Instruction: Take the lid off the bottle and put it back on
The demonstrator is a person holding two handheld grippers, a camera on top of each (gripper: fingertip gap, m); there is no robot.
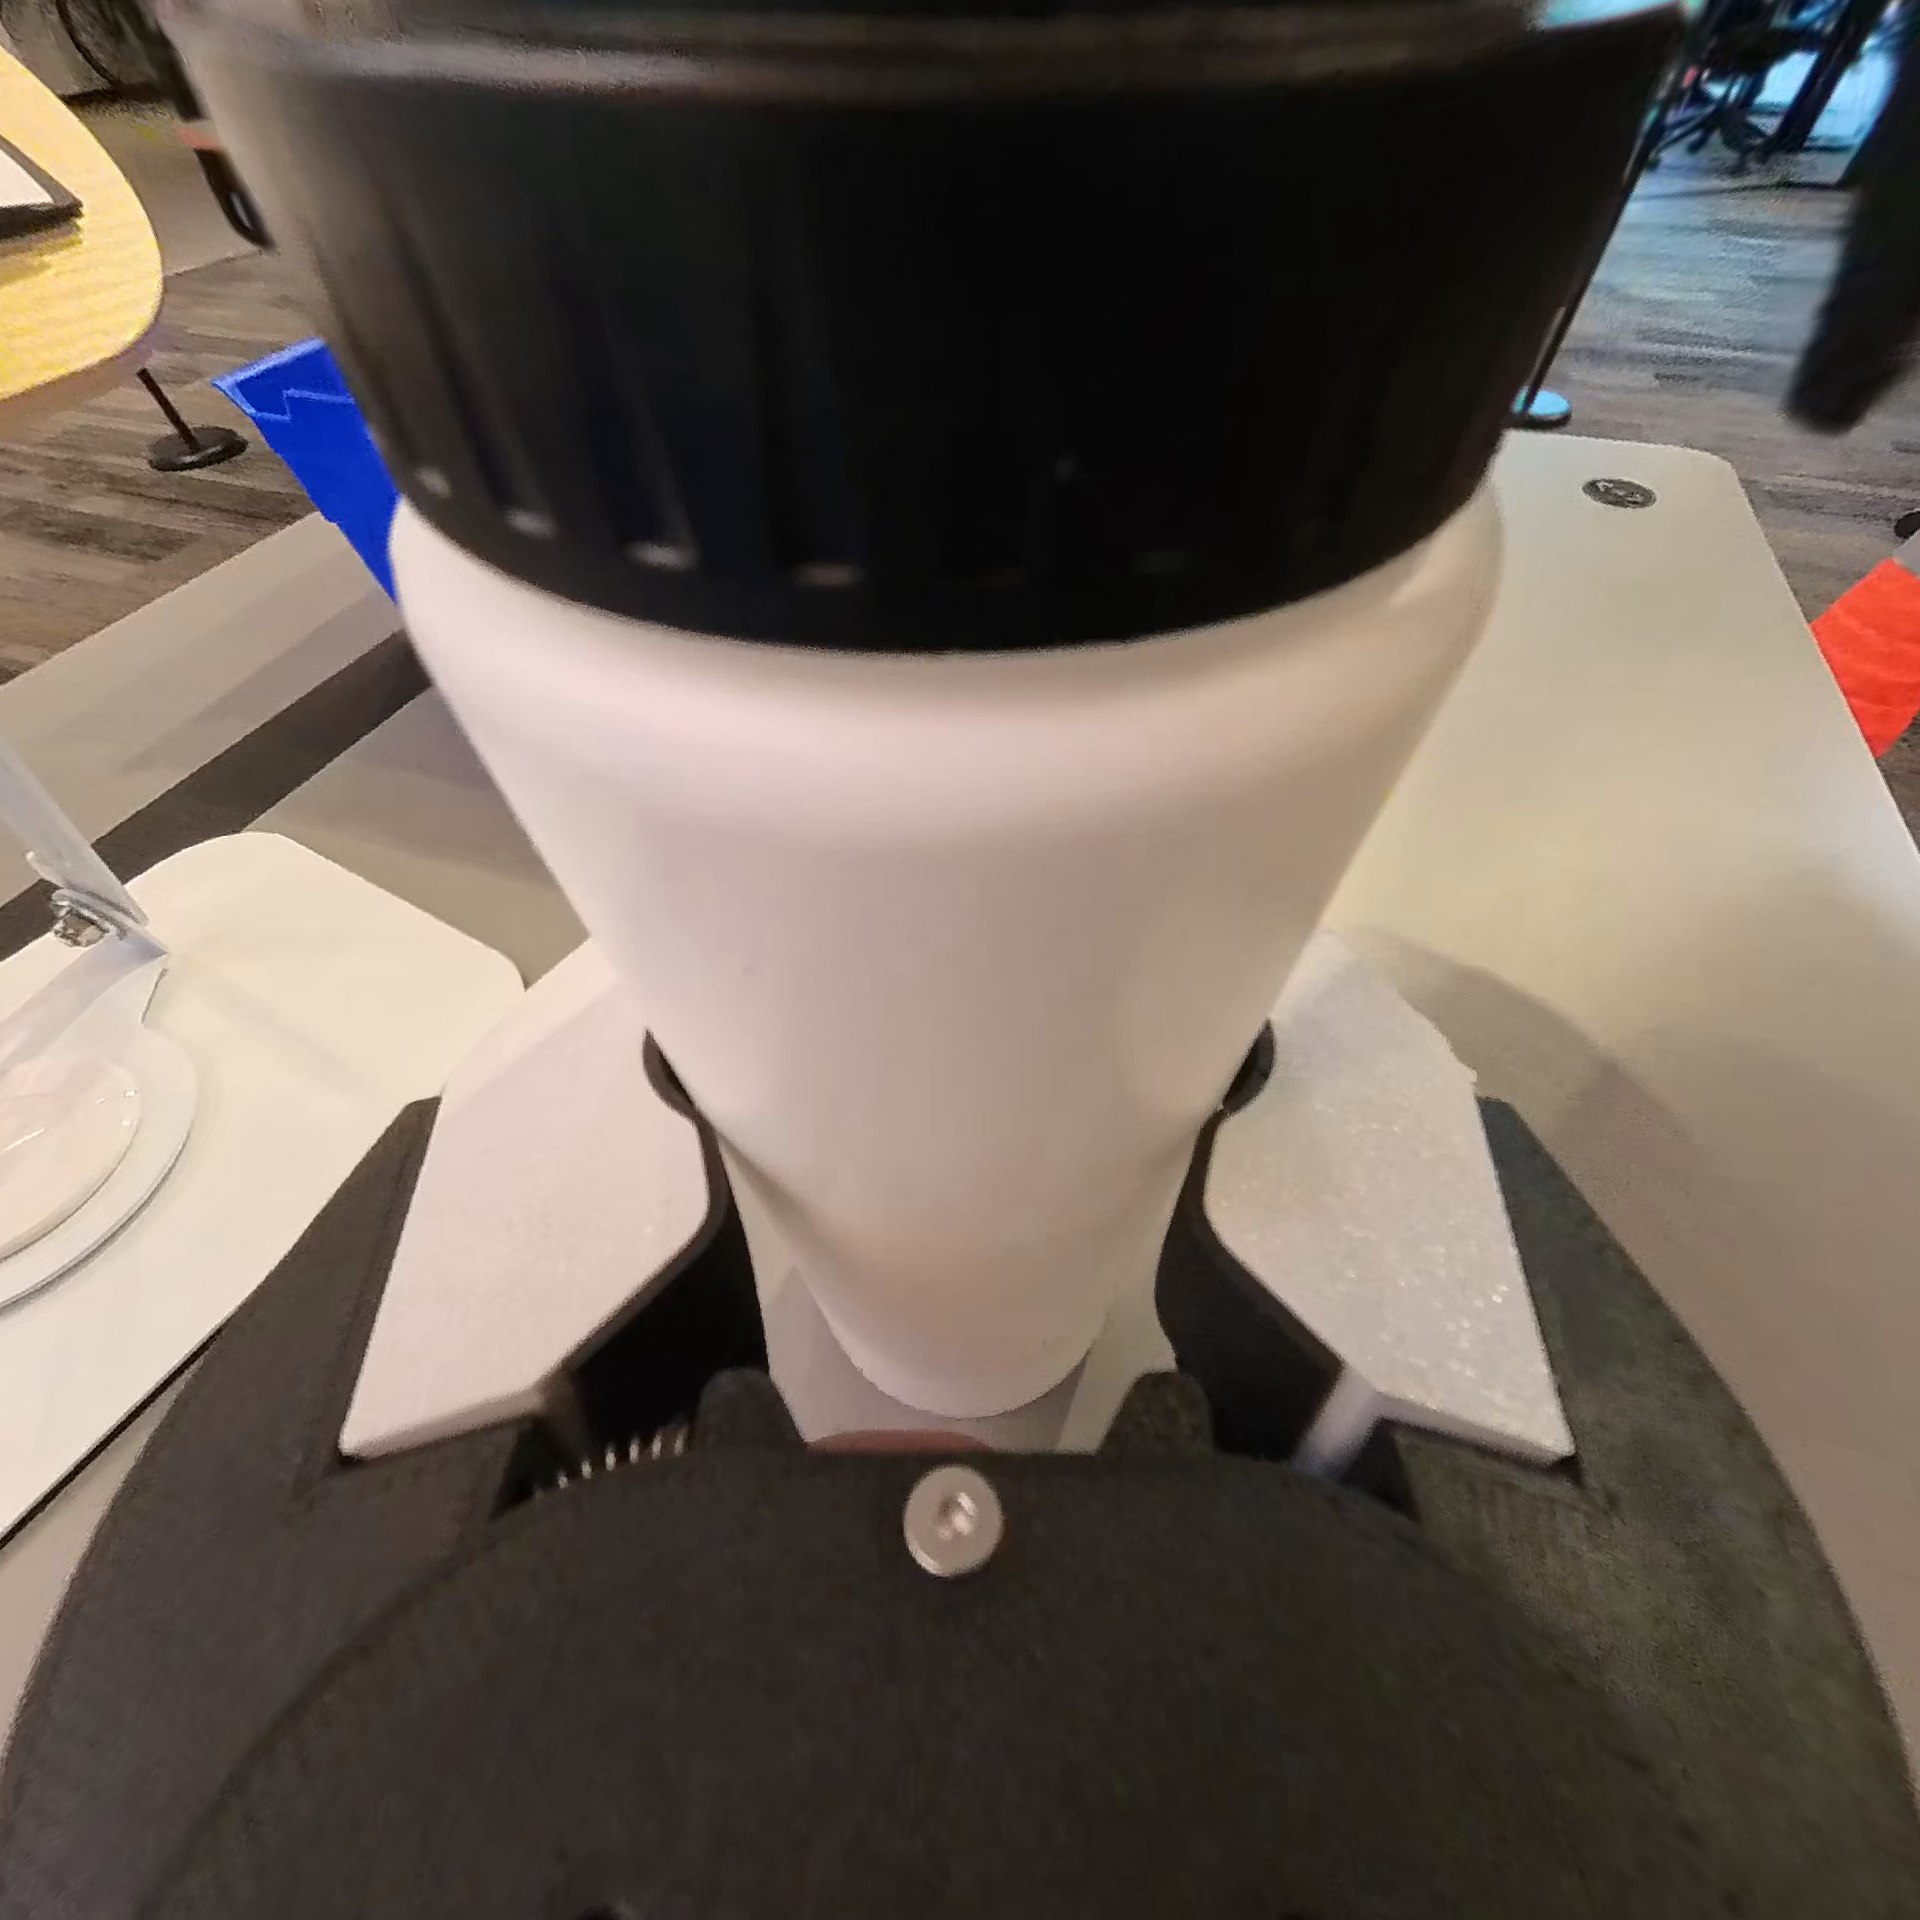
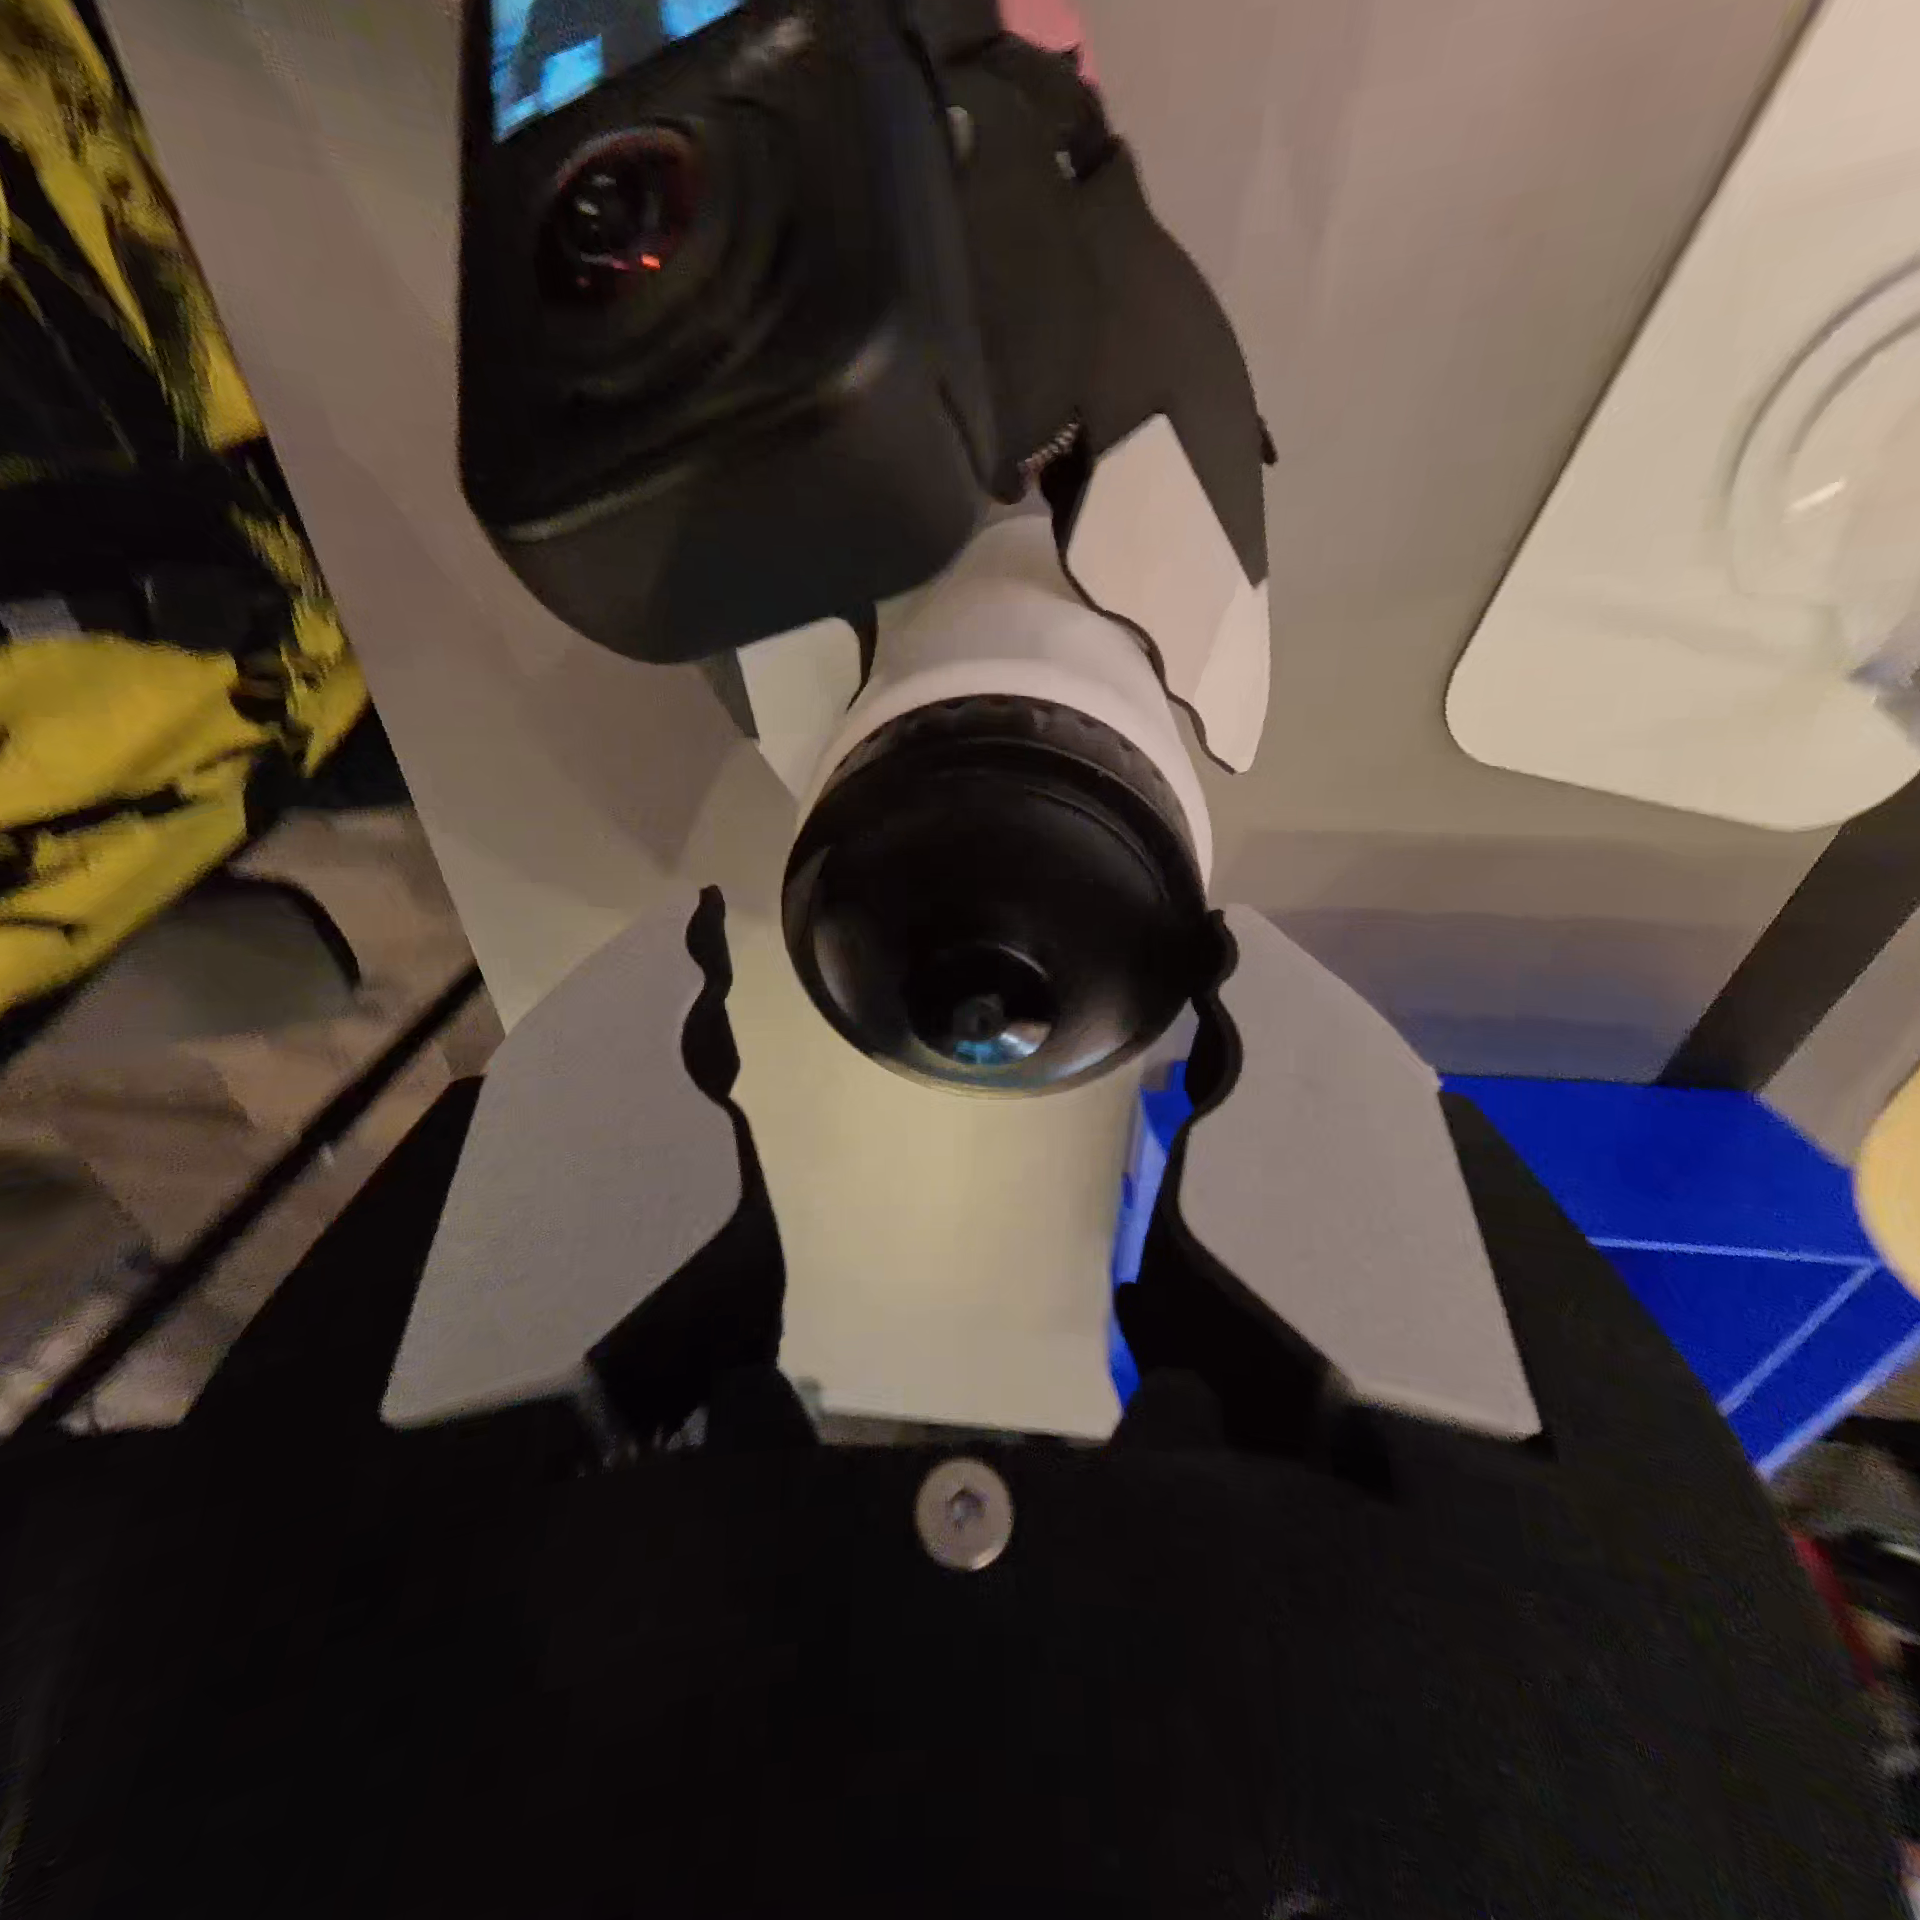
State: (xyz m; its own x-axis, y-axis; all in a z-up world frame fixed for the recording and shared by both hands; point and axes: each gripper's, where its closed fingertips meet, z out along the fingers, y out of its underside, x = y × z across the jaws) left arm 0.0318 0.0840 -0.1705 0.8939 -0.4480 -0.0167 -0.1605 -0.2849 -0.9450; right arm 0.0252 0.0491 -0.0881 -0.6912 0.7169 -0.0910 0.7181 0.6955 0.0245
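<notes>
A white bottle (image 1: 935,883) with a black ribbed lid (image 1: 935,364) on it fills the left wrist view. My left gripper (image 1: 956,1070) is shut on the bottle's body, with the lid pointing away from the camera. In the right wrist view I look at the lid's top (image 2: 987,904), with the white body (image 2: 997,644) behind it. My right gripper (image 2: 961,925) is open and straddles the lid. Its right finger (image 2: 1210,987) is at the lid's rim and its left finger (image 2: 712,987) stands a little off it. The left gripper's camera (image 2: 675,312) shows beyond the bottle.
A white table (image 1: 1558,831) lies below. A blue bin (image 1: 312,447) sits at its far left edge and also shows in the right wrist view (image 2: 1662,1195). A white tray (image 1: 260,1039) with a clear stand (image 1: 83,935) lies left. An orange object (image 1: 1870,665) is at the right edge.
</notes>
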